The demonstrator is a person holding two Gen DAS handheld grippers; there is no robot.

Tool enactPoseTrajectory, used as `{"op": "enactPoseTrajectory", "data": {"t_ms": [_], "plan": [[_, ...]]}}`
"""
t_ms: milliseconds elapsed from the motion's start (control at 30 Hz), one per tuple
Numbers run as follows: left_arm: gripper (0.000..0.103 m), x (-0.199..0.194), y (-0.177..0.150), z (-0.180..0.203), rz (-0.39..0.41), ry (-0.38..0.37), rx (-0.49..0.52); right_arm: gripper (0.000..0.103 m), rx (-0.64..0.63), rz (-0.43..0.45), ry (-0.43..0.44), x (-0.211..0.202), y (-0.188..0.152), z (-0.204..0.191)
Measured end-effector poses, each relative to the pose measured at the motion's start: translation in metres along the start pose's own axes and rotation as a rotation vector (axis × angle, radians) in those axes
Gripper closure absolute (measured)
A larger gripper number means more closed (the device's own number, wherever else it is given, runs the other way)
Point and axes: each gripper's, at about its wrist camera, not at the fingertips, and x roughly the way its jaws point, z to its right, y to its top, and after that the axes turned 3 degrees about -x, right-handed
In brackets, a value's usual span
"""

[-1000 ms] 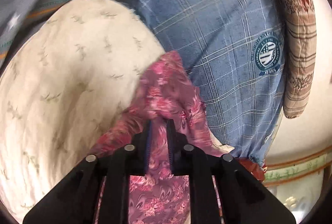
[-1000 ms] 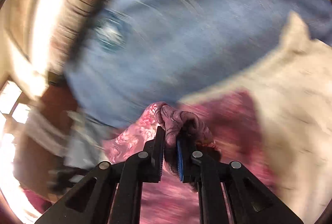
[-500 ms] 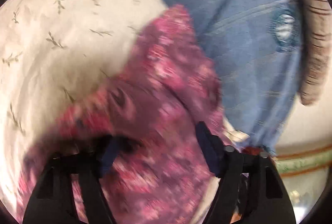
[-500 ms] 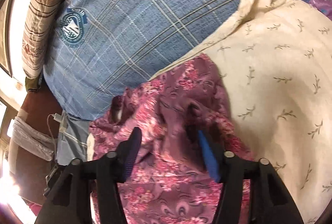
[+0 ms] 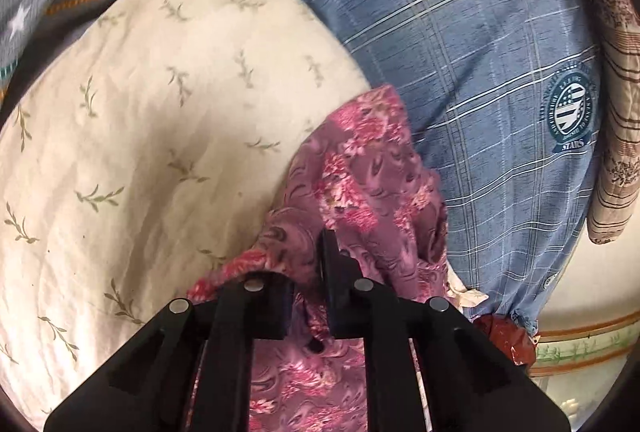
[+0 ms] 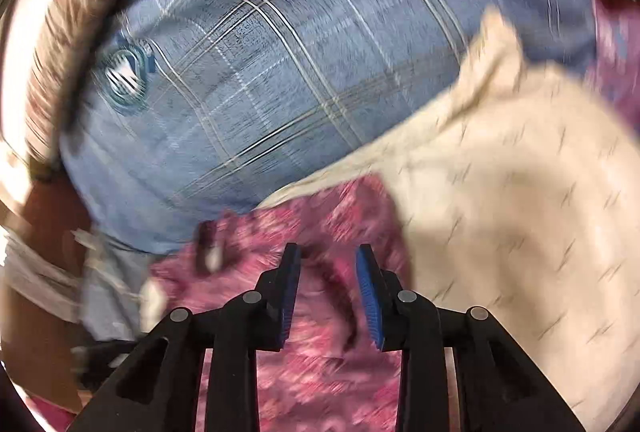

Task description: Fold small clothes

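Now left tongs [image 5: 306,264] just closed, pinching pink floral garment [image 5: 360,168], right tongs [image 6: 328,272] closing, seemingly gripping nothing, view blurred

Pink floral garment [image 5: 360,184], crumpled, bunched between cream and blue bedding

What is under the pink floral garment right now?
The pink floral garment lies on the cream leaf-print pillow and overlaps the blue plaid pillow. Whatever lies beneath its middle is covered.

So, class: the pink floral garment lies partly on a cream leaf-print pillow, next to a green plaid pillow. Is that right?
Not quite. The left wrist view shows the plaid pillow is blue, not green. The pink floral garment does lie partly on the cream leaf-print pillow.
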Motion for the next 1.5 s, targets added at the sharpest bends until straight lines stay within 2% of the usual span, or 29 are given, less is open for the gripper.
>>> {"op": "enactPoseTrajectory", "data": {"t_ms": [67, 133, 200, 267, 300, 367, 467, 533, 600, 667, 700, 767, 833, 900, 933, 967, 1000, 1033, 1100, 1167, 1233, 1267, 1300, 1400, 1433, 1467, 1500], "plan": [[0.093, 0.0, -0.003, -0.004, -0.003, -0.006, -0.004, 0.063, 0.085, -0.065, 0.105, 0.008, -0.02, 0.01], [0.093, 0.0, -0.004, -0.004, 0.001, -0.003, 0.002, 0.059, 0.092, -0.109, 0.122, 0.02, -0.037, 0.01], [0.093, 0.0, -0.005, -0.002, 0.002, -0.002, 0.003, 0.056, 0.085, -0.145, 0.08, 0.034, -0.048, 0.01], [0.093, -0.001, -0.005, -0.002, 0.002, 0.0, -0.001, 0.056, 0.097, -0.141, 0.025, 0.049, -0.055, 0.011], [0.093, -0.001, -0.004, -0.001, 0.0, 0.007, 0.0, 0.063, 0.103, -0.145, 0.035, 0.056, -0.056, 0.011], [0.093, -0.003, -0.003, 0.003, -0.006, 0.004, 0.001, 0.097, 0.086, -0.139, 0.095, 0.059, -0.054, 0.004], [0.093, -0.009, -0.006, 0.009, 0.002, 0.002, 0.028, 0.097, 0.055, -0.003, 0.231, 0.011, -0.036, -0.011], [0.092, -0.008, -0.012, 0.008, -0.011, 0.009, 0.054, 0.097, 0.039, 0.032, 0.247, -0.019, -0.03, -0.011], [0.092, -0.001, -0.02, 0.003, -0.026, 0.069, 0.082, 0.097, 0.023, -0.033, 0.188, -0.025, -0.037, -0.001], [0.092, 0.007, -0.029, -0.008, -0.062, 0.113, 0.087, 0.096, -0.01, -0.149, 0.062, -0.01, -0.054, 0.012], [0.092, 0.006, -0.032, -0.014, -0.082, 0.104, 0.078, 0.095, -0.021, -0.235, -0.003, 0.003, -0.069, 0.022], [0.092, -0.006, -0.039, -0.016, -0.098, 0.07, 0.093, 0.091, -0.018, -0.271, -0.021, 0.006, -0.081, 0.028], [0.092, -0.026, -0.047, -0.009, -0.088, 0.041, 0.141, 0.09, -0.022, -0.24, -0.011, -0.004, -0.079, 0.025], [0.088, -0.051, -0.056, 0.008, -0.08, -0.014, 0.216, 0.084, -0.037, -0.149, 0.029, -0.025, -0.067, 0.018], [0.079, -0.055, -0.056, 0.014, -0.071, -0.019, 0.237, 0.07, -0.044, -0.113, 0.034, -0.031, -0.062, 0.015], [0.062, -0.06, -0.056, 0.028, -0.05, -0.004, 0.277, 0.051, -0.053, -0.068, 0.041, -0.036, -0.052, 0.011], [0.051, -0.06, -0.055, 0.04, -0.036, 0.015, 0.311, 0.042, -0.057, -0.051, 0.043, -0.035, -0.045, 0.008], [0.036, -0.053, -0.048, 0.057, -0.014, 0.05, 0.365, 0.042, -0.059, -0.048, 0.047, -0.03, -0.041, 0.007], [0.035, -0.033, -0.034, 0.075, 0.007, 0.112, 0.391, 0.042, -0.071, -0.097, 0.042, -0.007, -0.038, 0.003], [0.035, -0.007, -0.018, 0.083, -0.019, 0.159, 0.402, 0.042, -0.087, -0.119, -0.021, 0.014, -0.039, -0.001], [0.037, 0.019, -0.005, 0.083, -0.024, 0.216, 0.372, 0.089, -0.089, -0.202, -0.013, 0.043, -0.043, -0.003], [0.038, 0.028, -0.002, 0.083, -0.02, 0.234, 0.365, 0.095, -0.135, -0.249, 0.006, 0.055, -0.045, -0.013], [0.038, 0.033, -0.001, 0.082, -0.013, 0.245, 0.367, 0.095, -0.189, -0.222, -0.011, 0.052, -0.044, -0.022], [0.038, 0.048, 0.003, 0.082, 0.039, 0.309, 0.402, 0.095, -0.294, 0.038, 0.011, 0.013, -0.022, -0.045], [0.038, 0.052, 0.003, 0.078, 0.036, 0.327, 0.4, 0.094, -0.293, 0.072, -0.022, 0.011, -0.014, -0.043], [0.038, 0.058, 0.006, 0.074, 0.026, 0.346, 0.387, 0.089, -0.288, 0.023, -0.052, 0.023, -0.009, -0.036], [0.039, 0.062, 0.009, 0.069, 0.014, 0.353, 0.37, 0.087, -0.279, -0.062, -0.098, 0.041, -0.008, -0.027]]}}
